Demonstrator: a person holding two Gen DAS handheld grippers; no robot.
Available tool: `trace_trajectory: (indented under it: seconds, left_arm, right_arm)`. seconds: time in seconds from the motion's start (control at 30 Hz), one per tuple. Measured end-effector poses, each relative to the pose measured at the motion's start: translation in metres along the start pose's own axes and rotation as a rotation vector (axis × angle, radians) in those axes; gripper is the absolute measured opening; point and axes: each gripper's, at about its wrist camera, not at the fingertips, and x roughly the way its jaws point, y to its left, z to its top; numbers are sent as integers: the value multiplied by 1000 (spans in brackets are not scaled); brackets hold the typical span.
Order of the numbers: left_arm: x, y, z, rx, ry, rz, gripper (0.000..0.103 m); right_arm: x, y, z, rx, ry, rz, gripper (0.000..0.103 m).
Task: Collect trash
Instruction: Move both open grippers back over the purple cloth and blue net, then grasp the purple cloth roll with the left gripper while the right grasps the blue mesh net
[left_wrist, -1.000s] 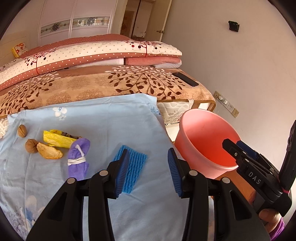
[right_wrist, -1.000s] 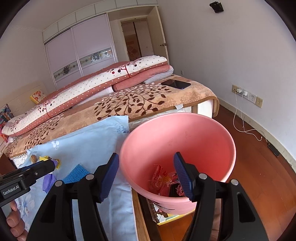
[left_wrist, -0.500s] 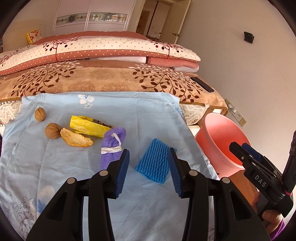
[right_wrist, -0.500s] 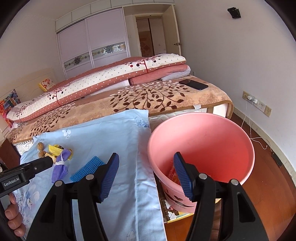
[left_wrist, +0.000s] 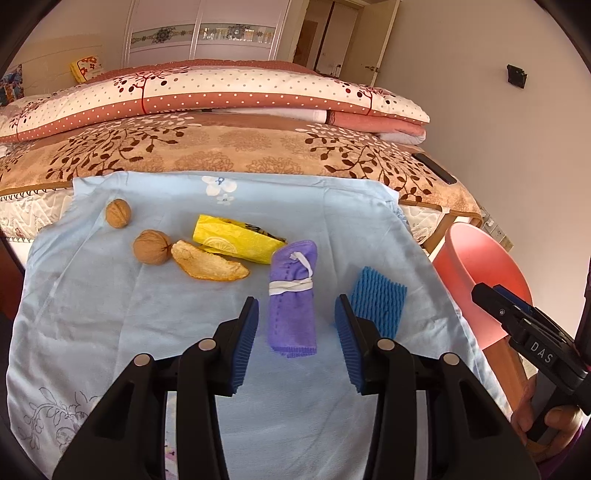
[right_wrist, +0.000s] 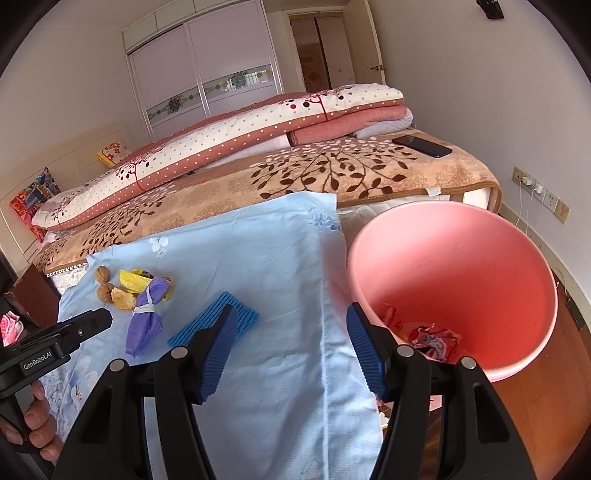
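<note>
We held the left tool (left_wrist: 295, 332) tilted downward, its two blue-padded fingers (left_wrist: 246, 339) standing apart with nothing pressed between them. Our left hand (right_wrist: 35, 424) wrapped its handle from below, fingers curled around the grip. We held the right tool (right_wrist: 288, 347) angled down too, its jaws spread wide and gripping nothing, the ribbed pads (right_wrist: 218, 347) facing each other across the gap. Our right hand (left_wrist: 546, 421) clasped the other handle, low at the edge of the left view, a purple sleeve just showing.
</note>
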Motion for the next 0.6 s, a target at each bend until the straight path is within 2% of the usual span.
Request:
trace_trajectory:
  seconds: [0.23, 0.4, 0.6]
  left_arm:
    - [7, 17, 0, -22, 19, 21, 43]
    - [17, 12, 9, -12, 42, 12, 43]
    - [46, 6, 11, -2, 129, 27, 43]
  right_arm:
    - [30, 21, 1, 36, 111, 96, 60]
    - [52, 42, -5, 12, 183, 103, 60]
    - [70, 52, -9, 2, 252, 82, 61]
